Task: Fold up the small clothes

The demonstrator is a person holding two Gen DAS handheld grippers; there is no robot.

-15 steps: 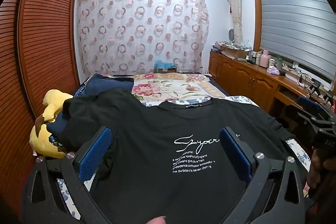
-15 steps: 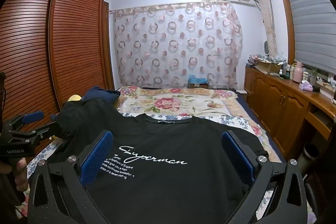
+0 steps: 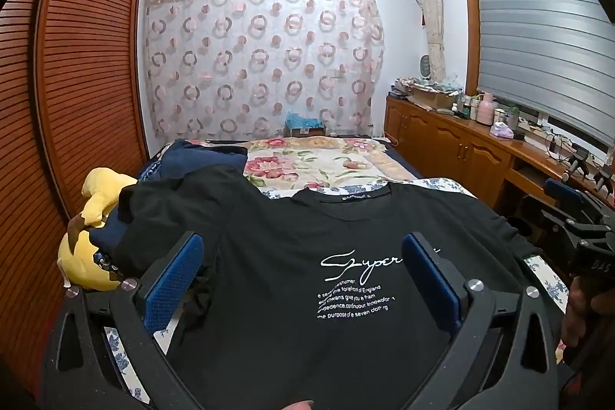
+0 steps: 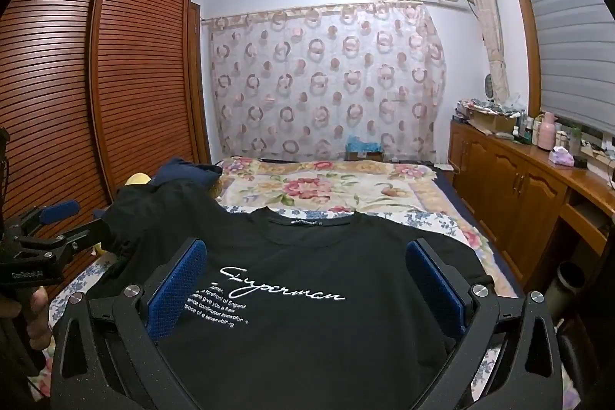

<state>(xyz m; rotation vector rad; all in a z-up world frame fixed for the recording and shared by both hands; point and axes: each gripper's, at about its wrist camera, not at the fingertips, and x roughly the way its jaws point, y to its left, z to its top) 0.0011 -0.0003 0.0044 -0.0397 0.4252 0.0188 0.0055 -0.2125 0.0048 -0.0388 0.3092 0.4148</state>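
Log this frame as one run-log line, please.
stage: pre-grasp | black T-shirt: flat on bed, print up, unfolded | left claw: open, empty | right claw: open, empty

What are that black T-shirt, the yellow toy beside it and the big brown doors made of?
The black T-shirt looks like soft matte knit, probably cotton: it drapes and wrinkles, with white printed lettering. The yellow toy seems plush fabric, rounded and fuzzy-looking. The brown doors look like varnished wood with horizontal slats and a slight sheen; it could be veneer.
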